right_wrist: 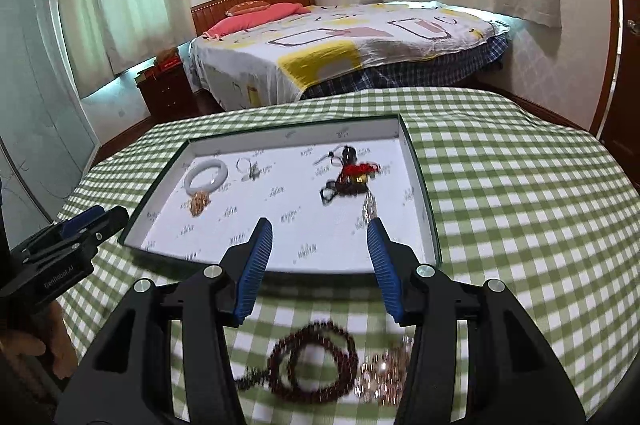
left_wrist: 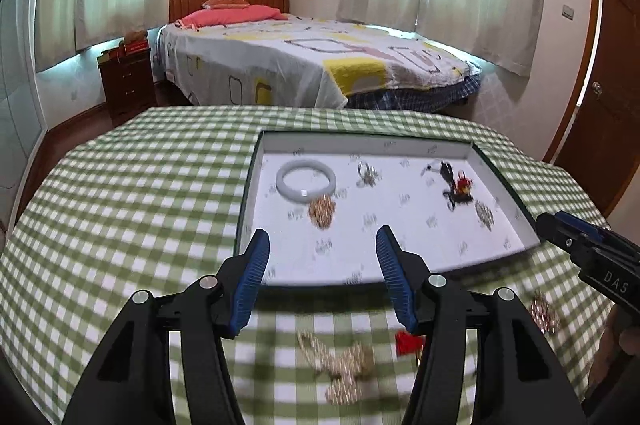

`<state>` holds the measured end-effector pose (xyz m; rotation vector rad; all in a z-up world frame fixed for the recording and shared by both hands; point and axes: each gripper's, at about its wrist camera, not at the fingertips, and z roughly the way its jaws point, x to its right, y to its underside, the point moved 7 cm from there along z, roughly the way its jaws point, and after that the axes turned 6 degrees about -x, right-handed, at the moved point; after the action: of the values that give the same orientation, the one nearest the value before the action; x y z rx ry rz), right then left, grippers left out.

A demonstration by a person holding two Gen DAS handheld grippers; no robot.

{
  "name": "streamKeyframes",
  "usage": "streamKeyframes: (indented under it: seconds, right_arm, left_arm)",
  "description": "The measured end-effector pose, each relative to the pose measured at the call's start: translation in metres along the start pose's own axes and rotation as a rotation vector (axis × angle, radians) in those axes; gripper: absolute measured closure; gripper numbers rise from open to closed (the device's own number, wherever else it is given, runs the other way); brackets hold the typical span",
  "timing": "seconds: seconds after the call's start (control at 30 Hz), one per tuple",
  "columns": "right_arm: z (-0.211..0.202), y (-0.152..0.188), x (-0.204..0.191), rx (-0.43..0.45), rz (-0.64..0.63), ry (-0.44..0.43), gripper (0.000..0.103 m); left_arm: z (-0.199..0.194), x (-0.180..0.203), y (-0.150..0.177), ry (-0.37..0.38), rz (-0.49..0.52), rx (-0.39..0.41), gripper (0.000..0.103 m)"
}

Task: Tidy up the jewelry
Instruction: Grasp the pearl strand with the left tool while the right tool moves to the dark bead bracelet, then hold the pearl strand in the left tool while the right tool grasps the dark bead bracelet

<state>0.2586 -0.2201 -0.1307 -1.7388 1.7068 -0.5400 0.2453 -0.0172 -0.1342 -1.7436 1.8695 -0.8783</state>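
A shallow white tray [left_wrist: 516, 193] [right_wrist: 420, 169] lies on the green checked tablecloth. In it are a white bangle [left_wrist: 306, 180] [right_wrist: 206, 177], a gold chain pile [left_wrist: 321, 211] [right_wrist: 199, 203], a silver ring piece [left_wrist: 367, 175], a red and black charm [left_wrist: 458, 185] [right_wrist: 354, 177] and a silver chain [left_wrist: 485, 214]. My left gripper [left_wrist: 322, 241] is open and empty over the tray's near edge, above a pearl and gold necklace [left_wrist: 344, 365] and a red item [left_wrist: 408, 343]. My right gripper [right_wrist: 320, 231] is open and empty, above a dark bead bracelet [right_wrist: 312, 365] and a rose-gold chain [right_wrist: 384, 373].
Another rose-gold piece [left_wrist: 542, 313] lies on the cloth by the right gripper body [left_wrist: 592, 253]. The left gripper body [right_wrist: 60, 245] shows at the left. A bed [left_wrist: 312, 61], a nightstand [left_wrist: 128, 81] and a door [left_wrist: 612, 77] stand behind the table.
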Motion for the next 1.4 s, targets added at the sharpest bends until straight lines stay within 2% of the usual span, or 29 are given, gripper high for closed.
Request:
streamKeyframes:
  seconds: [0.23,0.43,0.67,0.93,0.97,1.03,1.1,1.4]
  right_arm:
    - [-0.005,0.04,0.003,-0.045,0.001,0.023,0.055]
    - [-0.006,0.071,0.004,-0.087,0.006,0.021,0.055]
    - [-0.009,0.087,0.004,-0.106,0.004,0.016,0.055]
    - [-0.007,0.089,0.003,-0.112,0.003,0.014,0.055]
    - [-0.007,0.088,0.003,-0.112,0.002,0.012,0.055]
    - [-0.006,0.087,0.0,-0.113,-0.002,0.01,0.055]
    - [-0.003,0.086,-0.003,-0.117,-0.004,0.003,0.055]
    - [0.008,0.085,-0.015,-0.143,-0.02,-0.021,0.055]
  left_arm:
    - [-0.005,0.005,0.035,0.013,-0.006,-0.05,0.048]
    - [-0.005,0.011,0.055,-0.007,0.02,-0.062,0.048]
    - [0.013,0.014,0.07,-0.021,0.04,-0.126,0.048]
    - [0.026,0.008,0.071,-0.012,0.008,-0.178,0.048]
    - [0.026,0.007,0.072,-0.009,0.001,-0.18,0.05]
    - [0.028,0.006,0.073,0.002,-0.003,-0.193,0.069]
    - [0.029,0.004,0.074,-0.004,-0.001,-0.198,0.076]
    - [0.024,-0.005,0.072,-0.001,-0.012,-0.181,0.08]
